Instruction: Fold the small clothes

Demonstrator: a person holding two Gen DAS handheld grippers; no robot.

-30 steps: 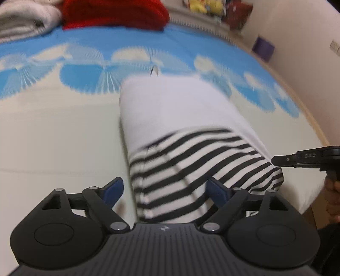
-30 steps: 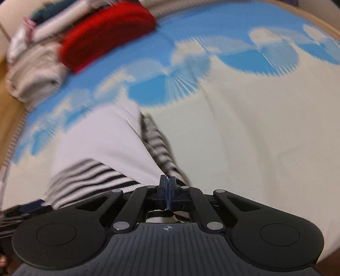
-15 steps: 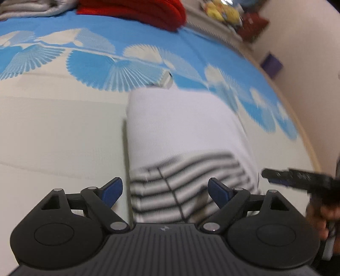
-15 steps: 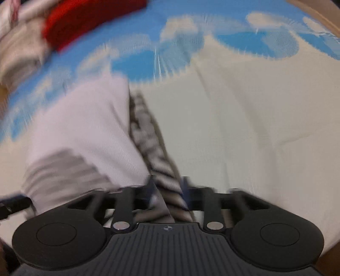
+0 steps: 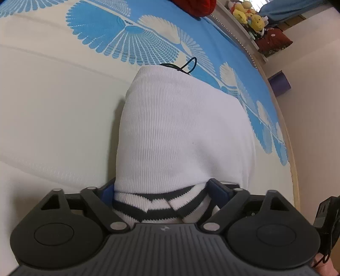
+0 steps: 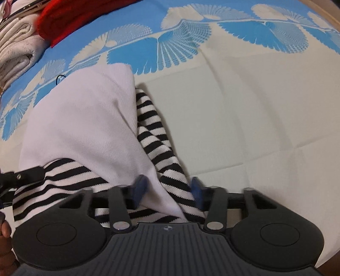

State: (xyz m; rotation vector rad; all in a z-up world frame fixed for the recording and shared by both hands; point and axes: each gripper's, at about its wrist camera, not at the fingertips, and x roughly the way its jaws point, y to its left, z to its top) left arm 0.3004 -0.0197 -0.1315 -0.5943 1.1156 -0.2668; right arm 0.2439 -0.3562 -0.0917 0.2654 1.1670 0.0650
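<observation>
A small garment, white ribbed fabric (image 5: 182, 131) with a black-and-white striped part (image 5: 159, 203), lies folded lengthwise on the bed. My left gripper (image 5: 161, 191) is open, its blue pads either side of the near striped hem. In the right wrist view the garment (image 6: 85, 127) shows with a striped sleeve (image 6: 157, 138) along its right edge. My right gripper (image 6: 167, 189) is open, its pads astride the near corner where white fabric and striped sleeve meet. The left gripper's finger (image 6: 25, 176) shows at the left.
The bedsheet (image 6: 244, 106) is cream with blue fan patterns. A red folded cloth (image 6: 70, 19) and white folded towels (image 6: 19, 48) sit at the far edge. Plush toys (image 5: 250, 14) on a shelf and a purple box (image 5: 279, 83) stand beyond the bed.
Both grippers have moved forward and down onto the garment's near edge. The right gripper has gone from shut to open. The left stayed open.
</observation>
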